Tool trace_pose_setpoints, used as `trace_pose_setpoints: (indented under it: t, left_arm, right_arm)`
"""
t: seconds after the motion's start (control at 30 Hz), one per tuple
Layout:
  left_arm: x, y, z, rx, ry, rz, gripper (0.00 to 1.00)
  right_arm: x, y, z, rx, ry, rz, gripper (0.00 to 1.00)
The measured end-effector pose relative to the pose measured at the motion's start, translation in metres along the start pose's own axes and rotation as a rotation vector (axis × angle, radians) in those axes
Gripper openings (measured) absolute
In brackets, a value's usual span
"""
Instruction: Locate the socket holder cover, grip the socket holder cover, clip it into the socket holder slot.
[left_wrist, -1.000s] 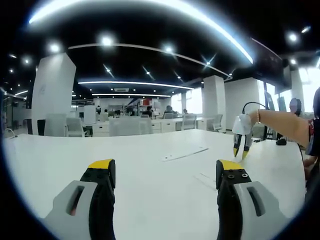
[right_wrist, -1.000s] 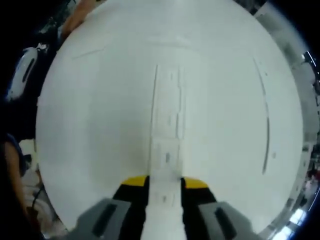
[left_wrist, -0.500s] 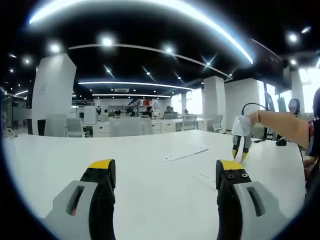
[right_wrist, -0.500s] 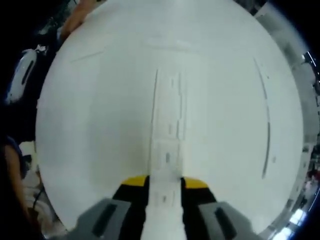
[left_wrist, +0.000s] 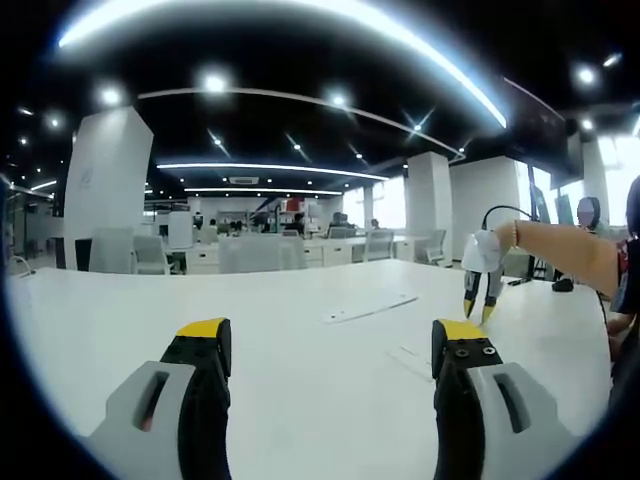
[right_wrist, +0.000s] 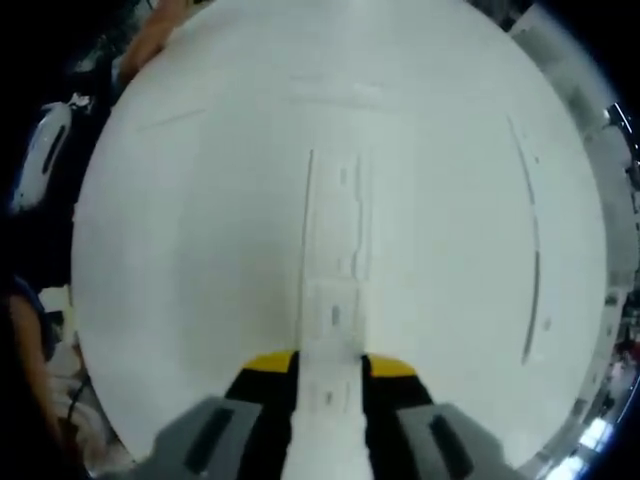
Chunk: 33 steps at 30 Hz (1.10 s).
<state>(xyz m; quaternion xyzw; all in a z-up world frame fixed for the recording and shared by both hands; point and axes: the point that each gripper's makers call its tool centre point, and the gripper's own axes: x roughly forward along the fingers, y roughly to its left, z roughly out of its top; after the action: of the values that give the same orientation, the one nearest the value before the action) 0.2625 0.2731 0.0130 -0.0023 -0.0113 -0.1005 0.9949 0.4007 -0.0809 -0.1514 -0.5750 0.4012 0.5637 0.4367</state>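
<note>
In the right gripper view my right gripper (right_wrist: 330, 365) points down at the white table (right_wrist: 200, 250). It is shut on a long white socket holder cover (right_wrist: 335, 250) with small rectangular cut-outs, which runs away from the jaws. A second thin white strip (right_wrist: 535, 270) lies on the table to the right. In the left gripper view my left gripper (left_wrist: 330, 335) hovers low over the table, open, with nothing between its yellow-tipped jaws. The right gripper (left_wrist: 478, 295) hangs tips-down at the right, held by a person's hand. A thin white strip (left_wrist: 370, 308) lies flat ahead of it.
Beyond the table's far edge stand office desks and chairs (left_wrist: 250, 250) and white pillars (left_wrist: 105, 185). A person's arm (left_wrist: 565, 250) reaches in from the right. The white body of the left gripper (right_wrist: 45, 140) sits at the left edge of the right gripper view.
The right gripper view has shifted very slightly, with the cover still held in the jaws. The left gripper has not moved.
</note>
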Motion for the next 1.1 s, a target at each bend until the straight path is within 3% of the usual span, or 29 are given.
trace_pose_setpoints:
  t: [1.1]
  left_arm:
    - [0.0015, -0.0012, -0.0027, -0.002, 0.008, -0.004, 0.81]
  right_arm:
    - [0.0039, 0.0098, 0.0019, 0.025, 0.037, -0.003, 0.27]
